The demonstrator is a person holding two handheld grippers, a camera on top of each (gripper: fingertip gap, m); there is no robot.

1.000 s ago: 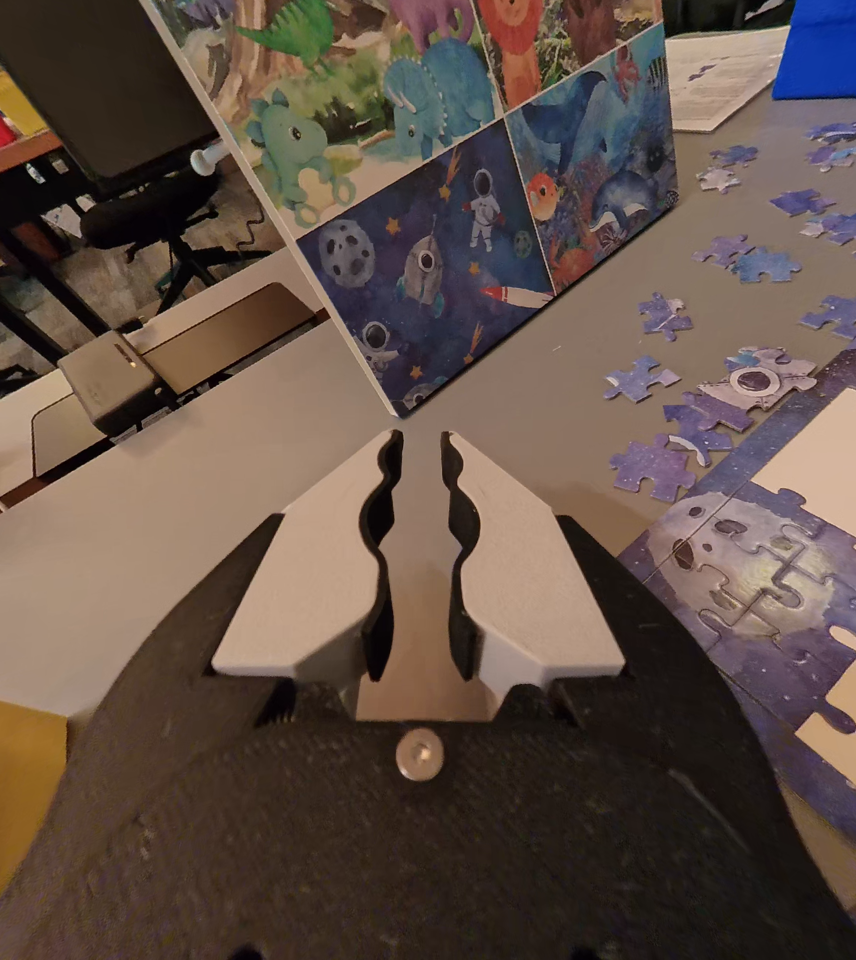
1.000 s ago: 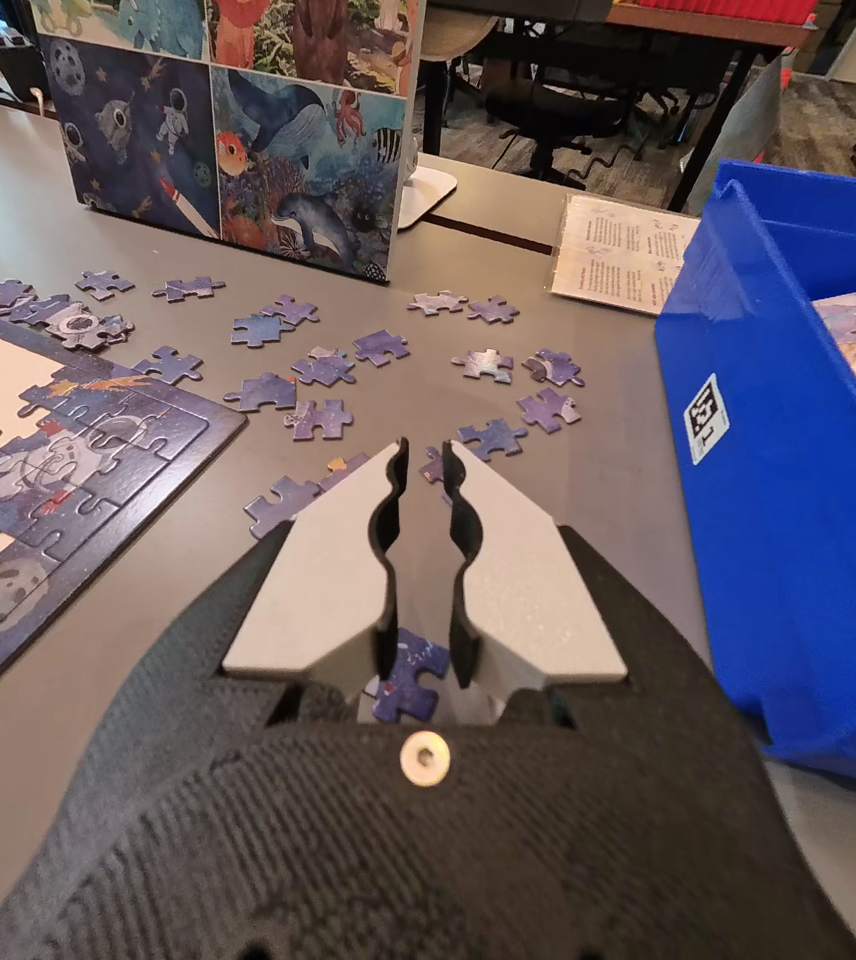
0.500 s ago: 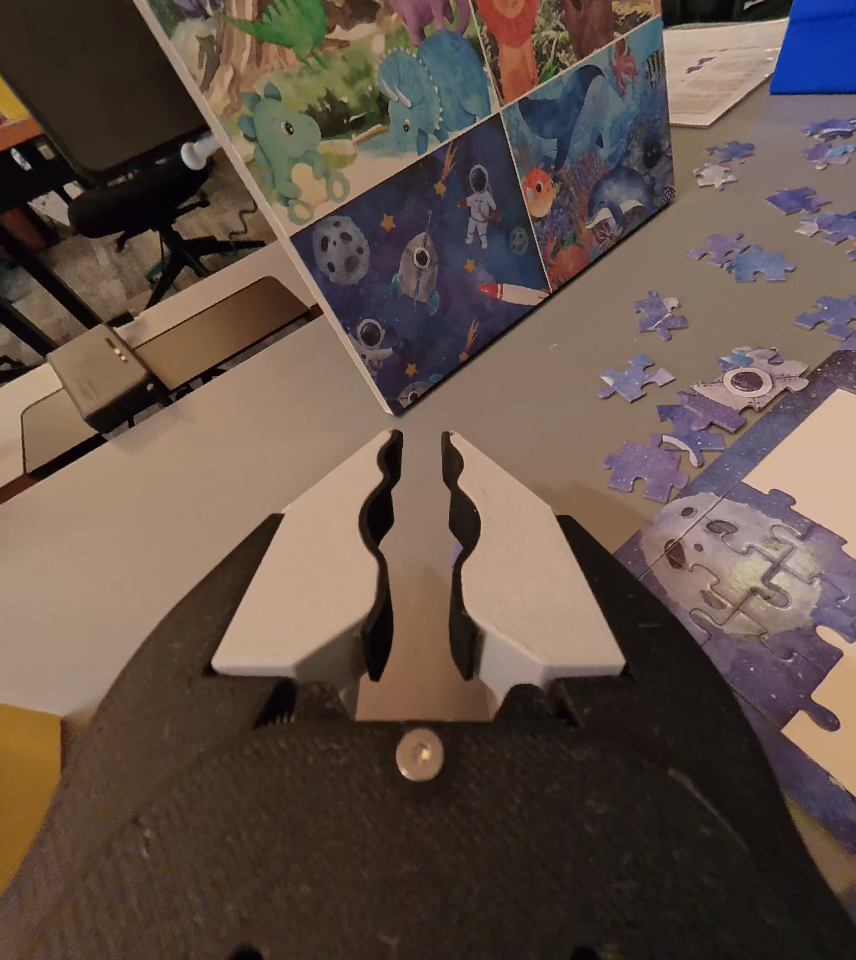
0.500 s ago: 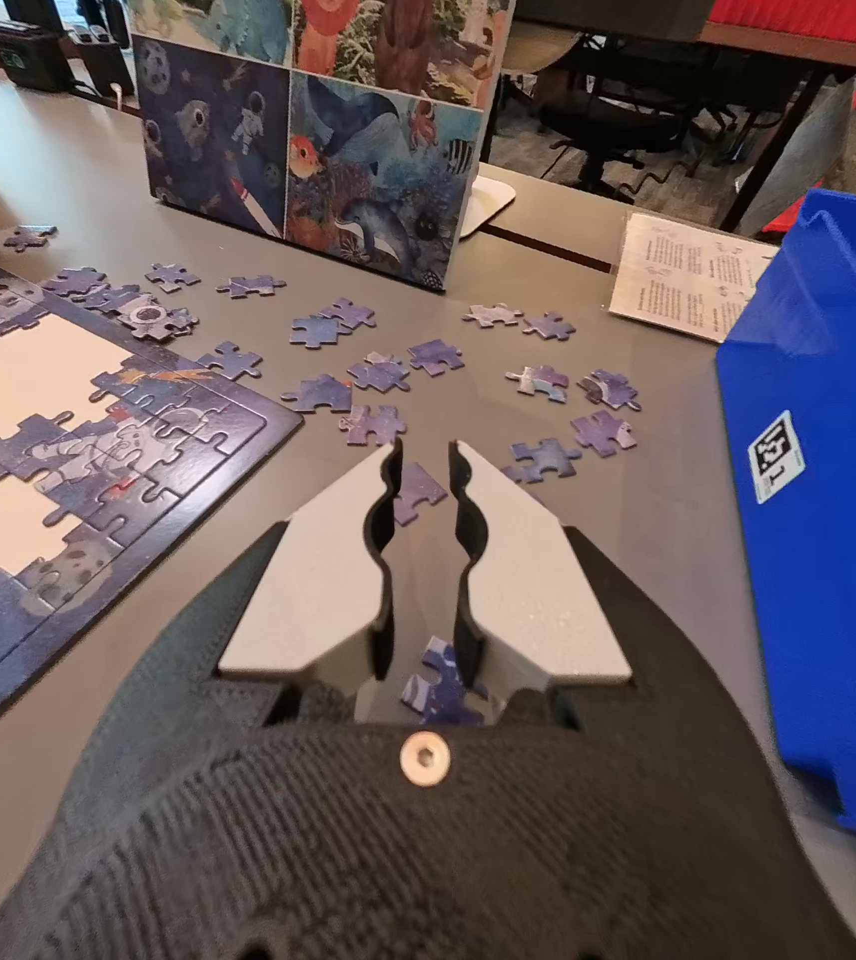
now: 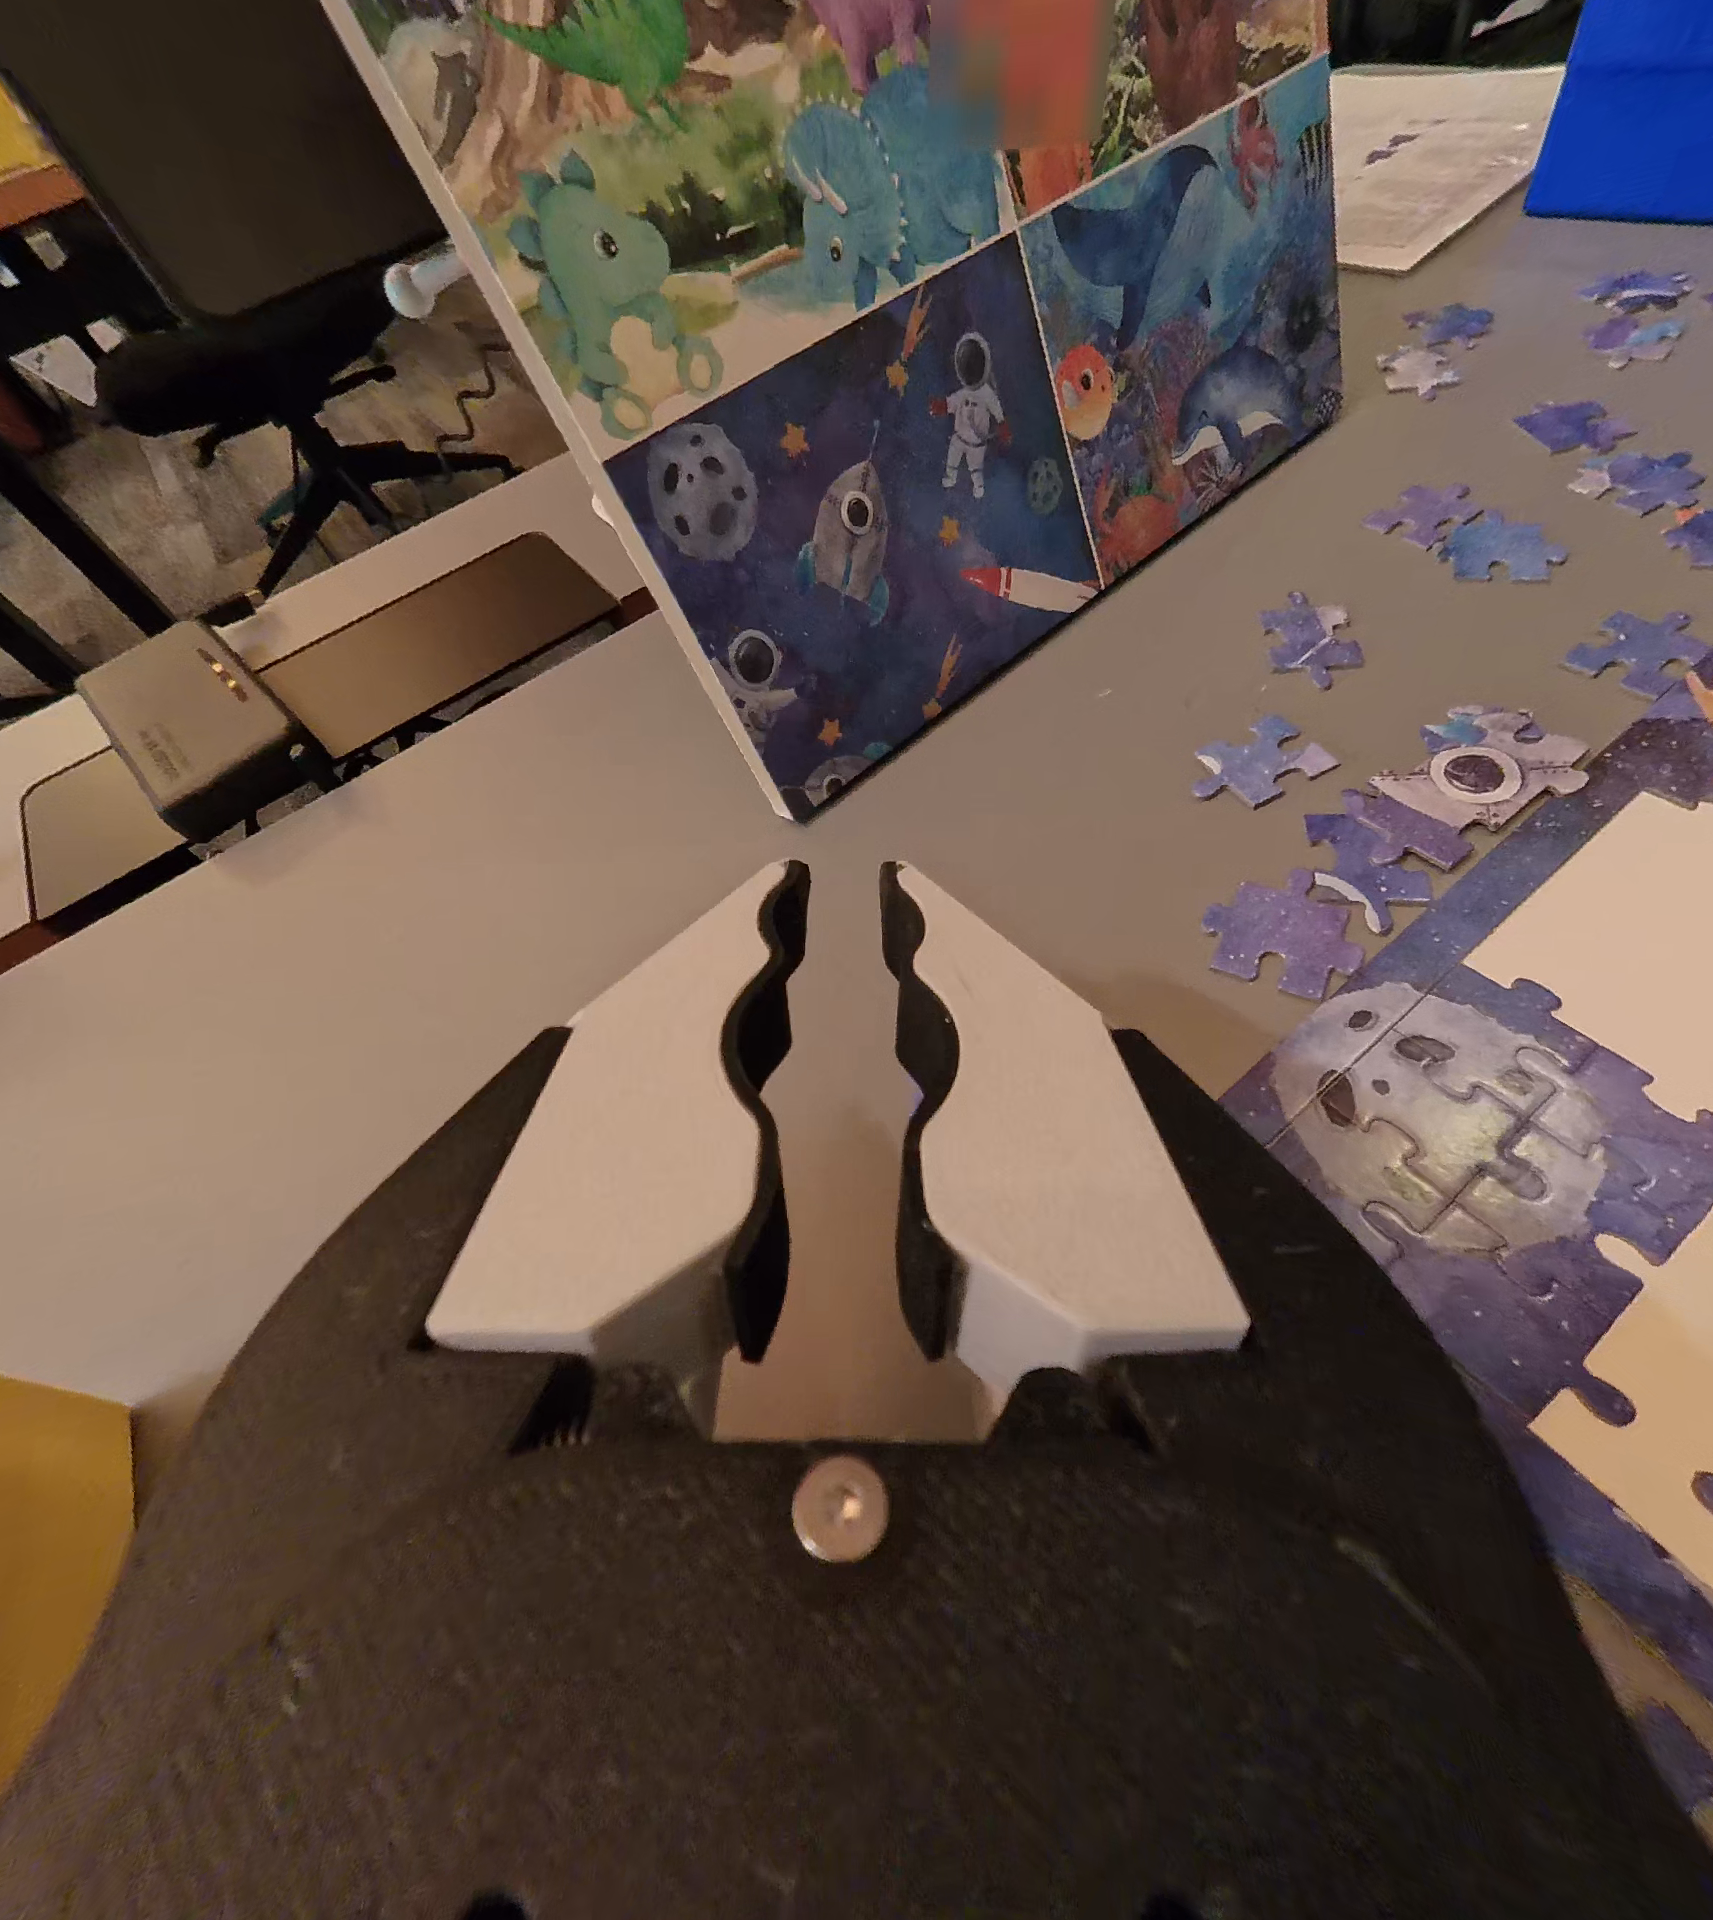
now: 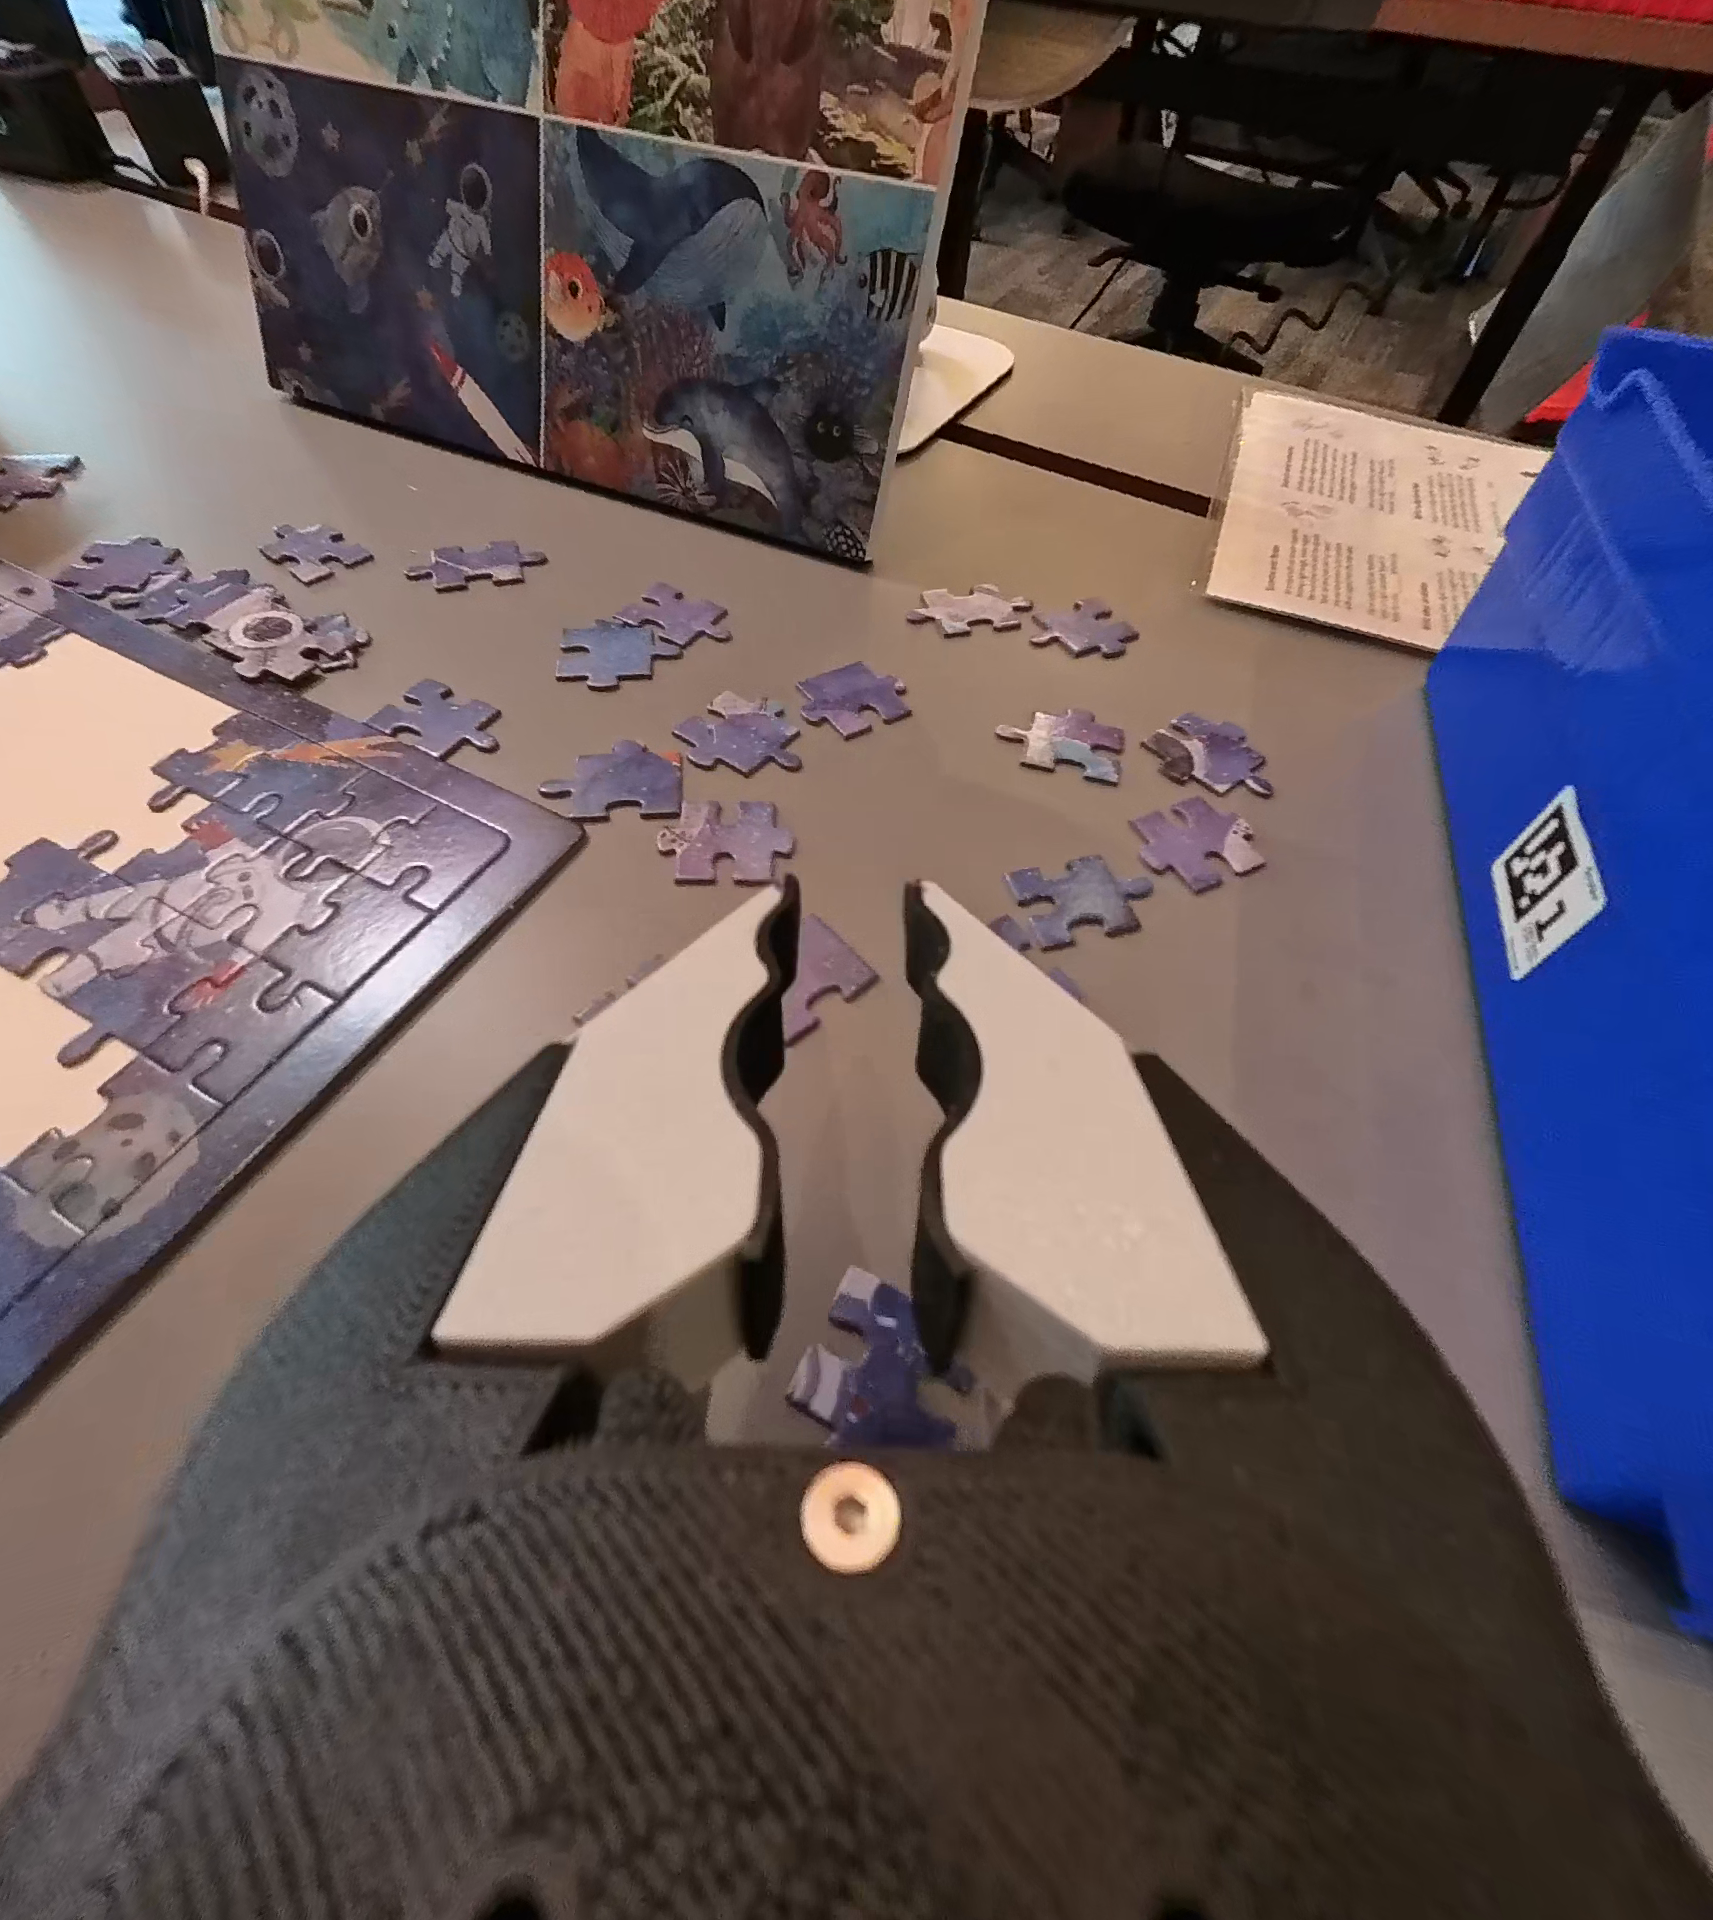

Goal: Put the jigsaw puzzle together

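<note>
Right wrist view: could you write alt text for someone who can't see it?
An open two-finger gripper hovers over loose purple puzzle pieces on a grey table, with a half-built space puzzle left and a blue bin right.

Loose pieces point(image 6: 738, 743) between puzzle board point(image 6: 478, 831) and bin point(image 6: 1662, 935), box point(image 6: 582, 312) behind

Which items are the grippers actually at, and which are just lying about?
At the grippers: right gripper, jaws apart, puzzle piece between its fingers, grip unclear; loose pieces ahead; left gripper, nothing between, by puzzle box.
Lying about: puzzle board, blue bin, printed sheet.
</note>
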